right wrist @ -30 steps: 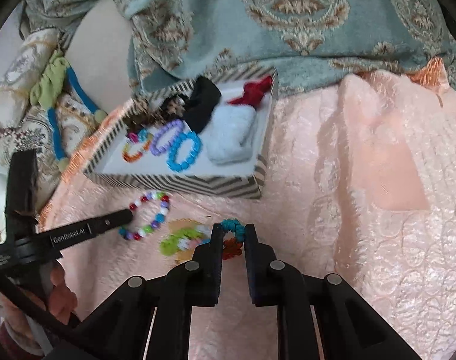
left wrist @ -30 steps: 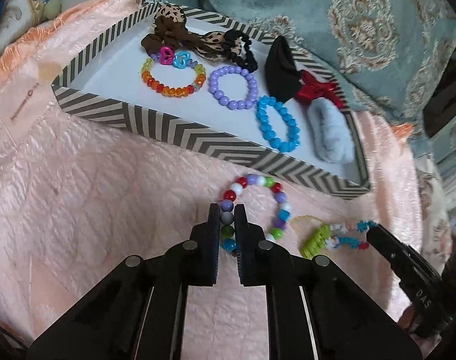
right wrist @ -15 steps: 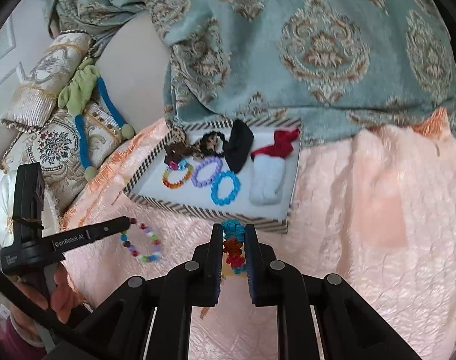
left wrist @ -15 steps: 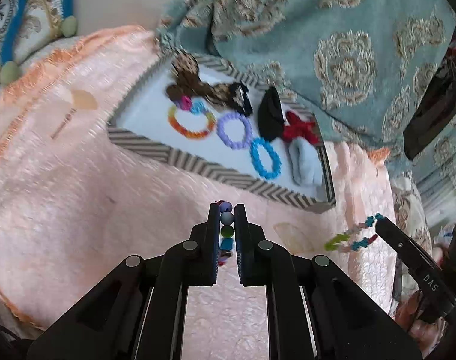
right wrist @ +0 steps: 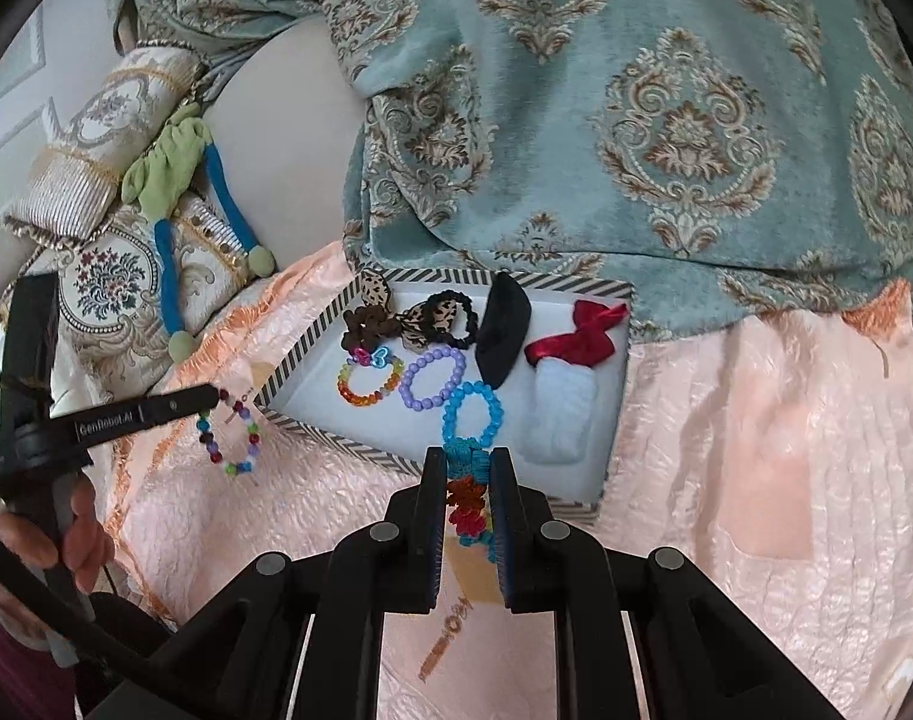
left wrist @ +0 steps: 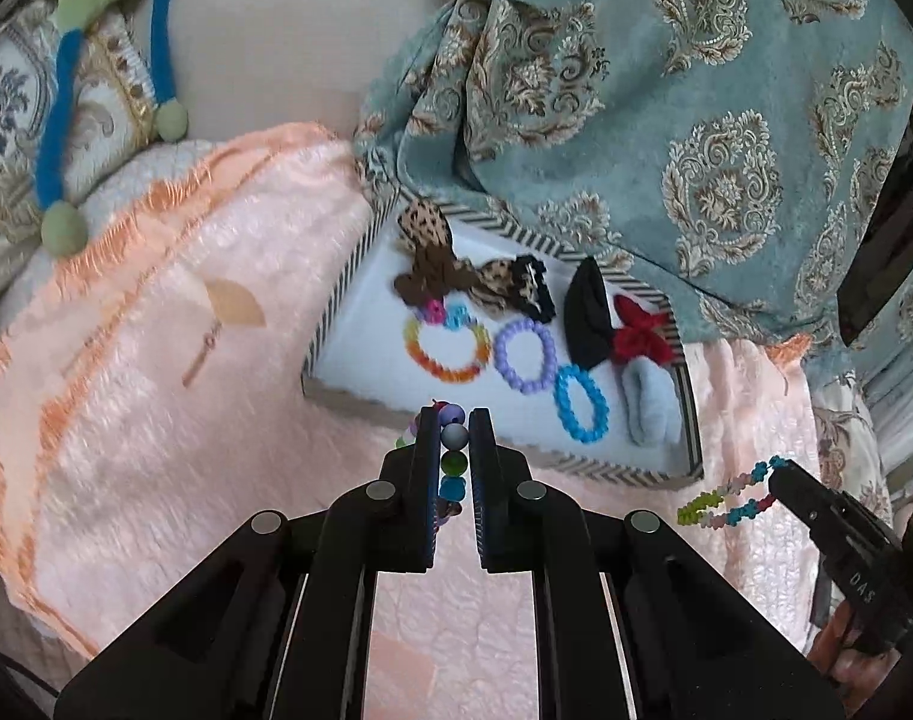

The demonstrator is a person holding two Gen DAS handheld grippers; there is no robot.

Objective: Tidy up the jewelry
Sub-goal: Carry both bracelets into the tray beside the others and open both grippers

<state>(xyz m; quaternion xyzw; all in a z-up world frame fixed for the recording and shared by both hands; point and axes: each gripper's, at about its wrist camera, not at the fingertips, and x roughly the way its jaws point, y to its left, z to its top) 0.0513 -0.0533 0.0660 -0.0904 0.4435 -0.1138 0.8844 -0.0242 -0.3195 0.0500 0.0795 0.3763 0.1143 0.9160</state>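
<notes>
Left wrist view: the left tongs point(left wrist: 454, 420) pinch a mixed-bead bracelet point(left wrist: 453, 456), lifted above the peach bedspread point(left wrist: 156, 420) just before the near wall of the striped tray point(left wrist: 693, 420). In the tray lie a rainbow bracelet point(left wrist: 447, 354), a purple bracelet point(left wrist: 525, 357), a blue bracelet point(left wrist: 581, 403), scrunchies and bows. At lower right the right tongs point(left wrist: 777, 471) hold a flower bracelet point(left wrist: 726, 495) in the air.

Right wrist view: the right tongs point(right wrist: 467, 459) are closed on the flower bracelet point(right wrist: 468, 492), raised over the tray's point(right wrist: 312, 336) near edge, by the blue bracelet point(right wrist: 473, 414). On the left, the left tongs point(right wrist: 216, 395) dangle the mixed-bead bracelet point(right wrist: 231, 435) beside the tray's left wall.
</notes>
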